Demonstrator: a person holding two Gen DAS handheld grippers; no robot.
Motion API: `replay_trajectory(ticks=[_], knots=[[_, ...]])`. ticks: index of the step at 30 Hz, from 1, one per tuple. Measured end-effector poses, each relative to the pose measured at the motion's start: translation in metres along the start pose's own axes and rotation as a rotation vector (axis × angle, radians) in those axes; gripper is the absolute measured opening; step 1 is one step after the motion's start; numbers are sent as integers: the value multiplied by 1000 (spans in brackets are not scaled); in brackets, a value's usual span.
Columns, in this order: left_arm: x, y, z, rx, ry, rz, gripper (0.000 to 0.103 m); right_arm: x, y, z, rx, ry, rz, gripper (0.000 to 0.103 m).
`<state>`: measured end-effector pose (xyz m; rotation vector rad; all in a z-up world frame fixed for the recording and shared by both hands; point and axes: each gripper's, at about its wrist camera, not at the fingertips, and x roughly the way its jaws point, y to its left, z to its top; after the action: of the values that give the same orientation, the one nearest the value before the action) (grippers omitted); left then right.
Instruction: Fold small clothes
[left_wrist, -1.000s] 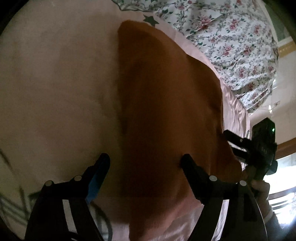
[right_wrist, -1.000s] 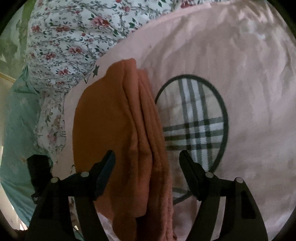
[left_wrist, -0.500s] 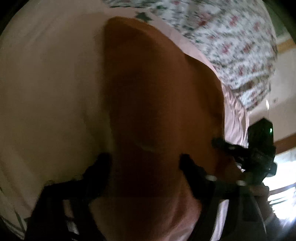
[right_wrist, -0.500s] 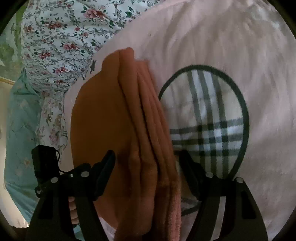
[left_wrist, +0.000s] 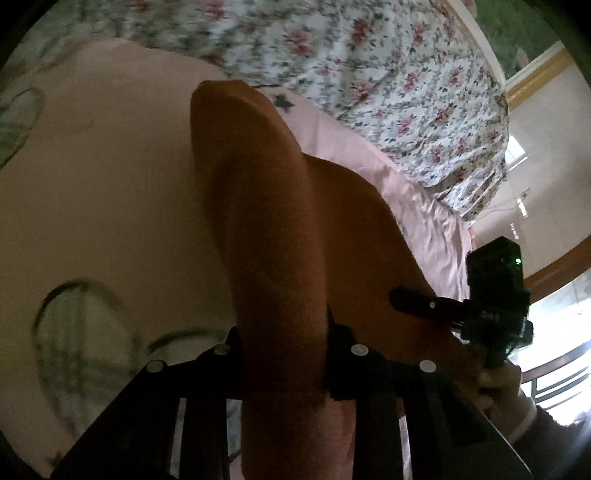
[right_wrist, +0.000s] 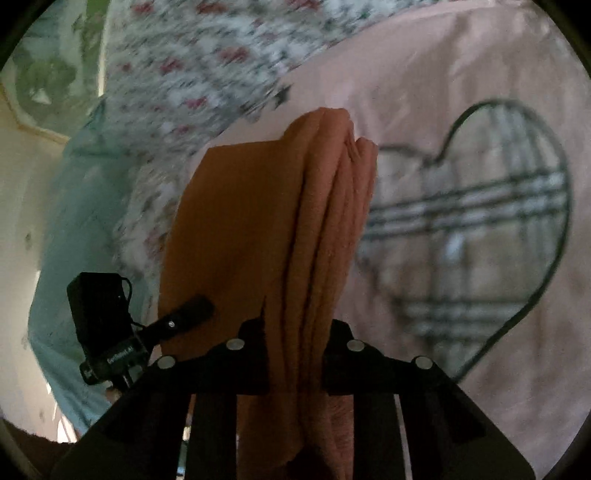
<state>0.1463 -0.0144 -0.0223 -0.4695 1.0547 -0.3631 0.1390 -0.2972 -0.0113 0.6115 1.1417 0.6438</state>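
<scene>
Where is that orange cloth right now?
The orange cloth is pinched at its near edge by both grippers, left gripper and right gripper, over the pink bedsheet; in the right wrist view, the plaid heart print is to its right.

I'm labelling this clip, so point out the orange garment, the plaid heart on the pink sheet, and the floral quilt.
orange garment (right_wrist: 325, 229), right wrist view, on its bunched folded layers.
plaid heart (right_wrist: 469, 229), right wrist view, on the checked middle of the print.
floral quilt (left_wrist: 399, 88), left wrist view, on its flowered surface.
</scene>
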Motion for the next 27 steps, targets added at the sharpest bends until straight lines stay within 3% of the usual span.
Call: replay_trajectory(ticks=[3, 5, 9, 12, 15, 18, 22, 23, 24, 26, 27], knots=[[-3, 24, -23, -33, 45, 40, 27, 27, 3, -18, -2, 66, 22, 21], [7, 44, -36, -68, 93, 68, 31, 48, 0, -29, -5, 114, -11, 21], [10, 68, -39, -144, 107, 86, 62, 61, -15, -34, 39, 136, -55, 26], [-5, 80, -24, -179, 29, 90, 74, 55, -9, -29, 11, 147, -125, 44], [-8, 93, 5, -223, -13, 81, 74, 39, 2, -19, -40, 102, -188, 50], [5, 105, 35, -230, -9, 69, 77, 23, 10, 1, -46, -10, -204, 53], [36, 117, 63, -269, 45, 25, 80, 37, 9, 27, -19, -37, -192, 54], [45, 117, 68, -270, 47, 22, 78, 41, 8, 30, -14, -40, -184, 54], [48, 117, 72, -261, 41, 28, 60, 51, 5, 37, 7, -41, -172, 54], [50, 112, 82, -195, 33, 46, 24, 65, 8, 42, 20, -29, -145, 24], [49, 104, 87, -162, 23, 69, 24, 66, 13, 45, 7, -38, -146, 14]])
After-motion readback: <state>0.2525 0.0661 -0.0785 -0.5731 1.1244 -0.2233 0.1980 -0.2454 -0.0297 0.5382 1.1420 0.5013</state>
